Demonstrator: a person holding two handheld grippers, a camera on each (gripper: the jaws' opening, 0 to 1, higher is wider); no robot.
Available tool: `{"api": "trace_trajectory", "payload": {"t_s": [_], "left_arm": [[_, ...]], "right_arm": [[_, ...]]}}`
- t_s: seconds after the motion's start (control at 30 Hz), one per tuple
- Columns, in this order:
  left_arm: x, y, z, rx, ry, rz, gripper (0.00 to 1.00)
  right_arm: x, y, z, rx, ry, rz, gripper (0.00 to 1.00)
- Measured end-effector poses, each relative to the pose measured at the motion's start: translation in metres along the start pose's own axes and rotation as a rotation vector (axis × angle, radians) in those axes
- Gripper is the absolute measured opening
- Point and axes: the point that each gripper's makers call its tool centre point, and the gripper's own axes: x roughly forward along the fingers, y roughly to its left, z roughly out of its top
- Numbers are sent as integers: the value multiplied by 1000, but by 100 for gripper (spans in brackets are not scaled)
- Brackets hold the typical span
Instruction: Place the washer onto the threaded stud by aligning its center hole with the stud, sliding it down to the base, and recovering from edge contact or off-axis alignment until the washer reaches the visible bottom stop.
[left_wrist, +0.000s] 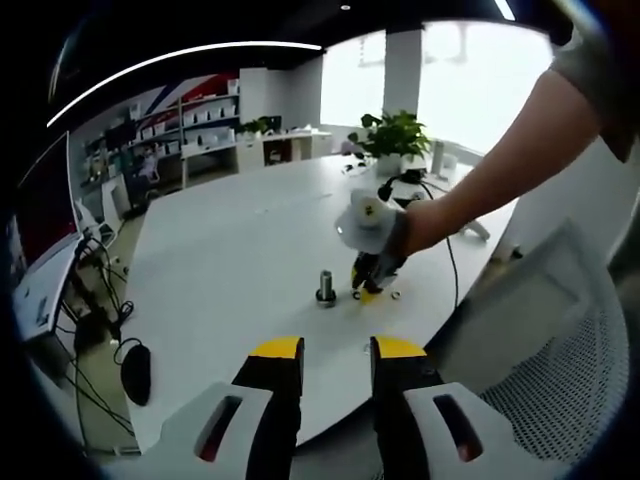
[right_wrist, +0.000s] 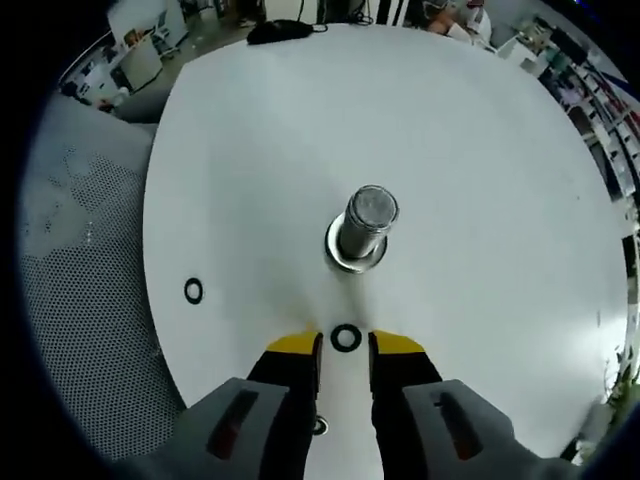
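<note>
Right claw (right_wrist: 345, 345) stands open on the white counter (right_wrist: 480, 150), a washer (right_wrist: 346, 338) lying flat between its tips, short of the upright stud (right_wrist: 365, 228); another washer (right_wrist: 194, 291) lies near the counter edge. Left claw (left_wrist: 335, 350) hangs open off the counter edge

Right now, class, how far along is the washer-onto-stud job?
Done: a metal ring already sits at the upright threaded steel stud's base. In hand: the right gripper, jaws open, straddles a small black ring washer on the white table. Left: grasping, aligning, sliding down.
</note>
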Motion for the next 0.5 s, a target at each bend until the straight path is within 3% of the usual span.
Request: {"api": "trace_trajectory", "payload": {"t_s": [0.13,0.27,0.5], "left_arm": [[0,0,0,-2,-2,-3,24],[0,-1,-1,1,3,-6,24],[1,-2,-1,3,6,-8,24]], "right_arm": [[2,-4,-1,21,12,22,19],[4,-6,-2,-21,41,32,18],[4,-2,-2,-201,144,29,15]]}}
